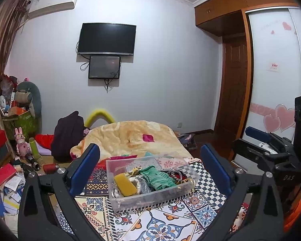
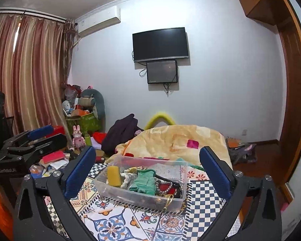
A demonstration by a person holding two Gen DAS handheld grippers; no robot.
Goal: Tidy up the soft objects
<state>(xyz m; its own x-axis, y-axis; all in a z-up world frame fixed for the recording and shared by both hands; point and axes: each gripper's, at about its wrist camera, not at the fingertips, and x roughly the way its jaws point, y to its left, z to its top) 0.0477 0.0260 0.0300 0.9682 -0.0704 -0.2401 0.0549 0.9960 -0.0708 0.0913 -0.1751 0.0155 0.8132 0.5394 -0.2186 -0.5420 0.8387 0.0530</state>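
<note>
A clear plastic box (image 1: 118,198) (image 2: 102,188) sits on the patterned bed cover (image 1: 160,225) (image 2: 114,227). It holds several soft things: a yellow sponge (image 1: 125,184) (image 2: 113,175), a green cloth (image 1: 158,177) (image 2: 144,181), white fabric and a red and black beaded piece (image 2: 167,187). My left gripper (image 1: 150,170) is open and empty, above and just before the box. My right gripper (image 2: 148,170) is open and empty too, also facing the box. Each gripper shows at the edge of the other's view.
A peach blanket (image 1: 130,134) (image 2: 178,138) is bunched behind the box. A dark garment (image 1: 68,134) lies at its left. Books, bottles and a pink rabbit toy (image 1: 21,142) clutter the floor at left. A wardrobe (image 1: 275,70) stands at right.
</note>
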